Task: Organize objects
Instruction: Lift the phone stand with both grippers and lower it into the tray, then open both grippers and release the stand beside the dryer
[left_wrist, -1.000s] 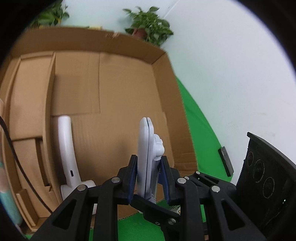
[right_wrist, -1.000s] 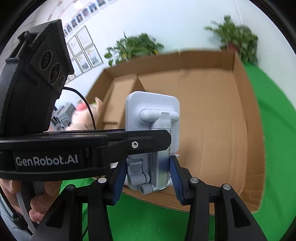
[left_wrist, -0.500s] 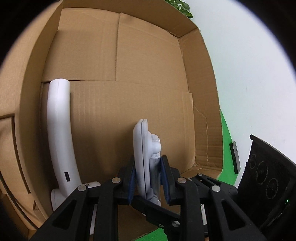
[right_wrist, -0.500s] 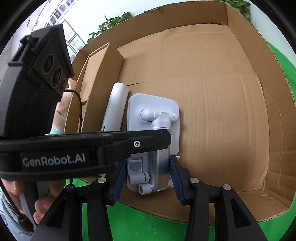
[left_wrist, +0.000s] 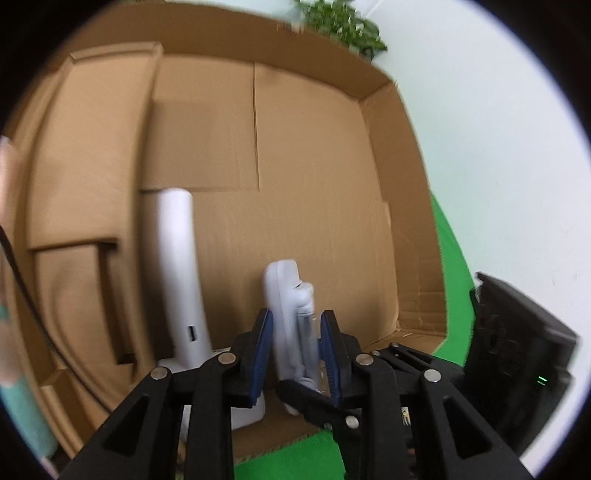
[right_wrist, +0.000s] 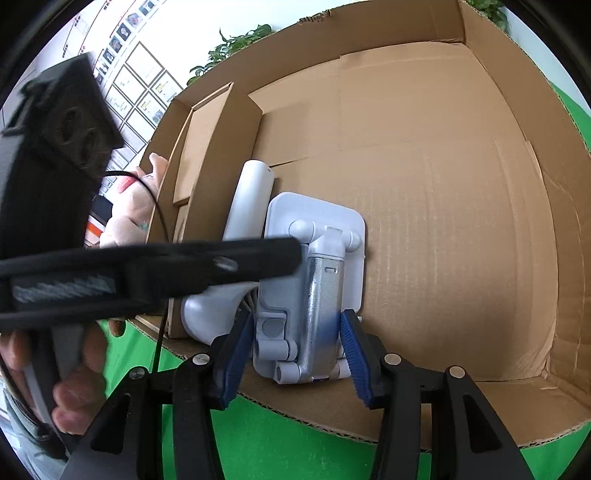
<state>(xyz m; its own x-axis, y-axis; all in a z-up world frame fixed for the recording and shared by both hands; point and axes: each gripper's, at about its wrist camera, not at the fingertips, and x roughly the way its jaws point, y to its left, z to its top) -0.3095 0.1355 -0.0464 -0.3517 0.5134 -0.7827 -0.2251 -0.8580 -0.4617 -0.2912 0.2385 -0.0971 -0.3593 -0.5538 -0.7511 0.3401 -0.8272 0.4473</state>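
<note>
Dropping the phone stand (right_wrist: 314, 280) into the cardboard box (right_wrist: 461, 184)

Right tool (right_wrist: 295, 354) has just been opening, pads off it; left tool (left_wrist: 295, 354) looks clamped on it. Next: let go and lift clear of the white fan (left_wrist: 181, 266).

Right gripper (right_wrist: 295, 354) pokes over the near wall of cardboard box (right_wrist: 461, 184); its blue pads straddle the lower part of the pale grey folding stand (right_wrist: 314, 280), jaws have just been opening, small gaps at both pads. Stand lies on the box floor. White handheld fan (right_wrist: 247, 206) just left of it, touching. Left gripper (right_wrist: 147, 266), blurred, crosses in from the left, tip over the stand. Hand (right_wrist: 74, 380) grips its handle at lower left. Green cloth (right_wrist: 280, 443) under the box. Pink plush toy (right_wrist: 129, 214) beyond the left wall.
</note>
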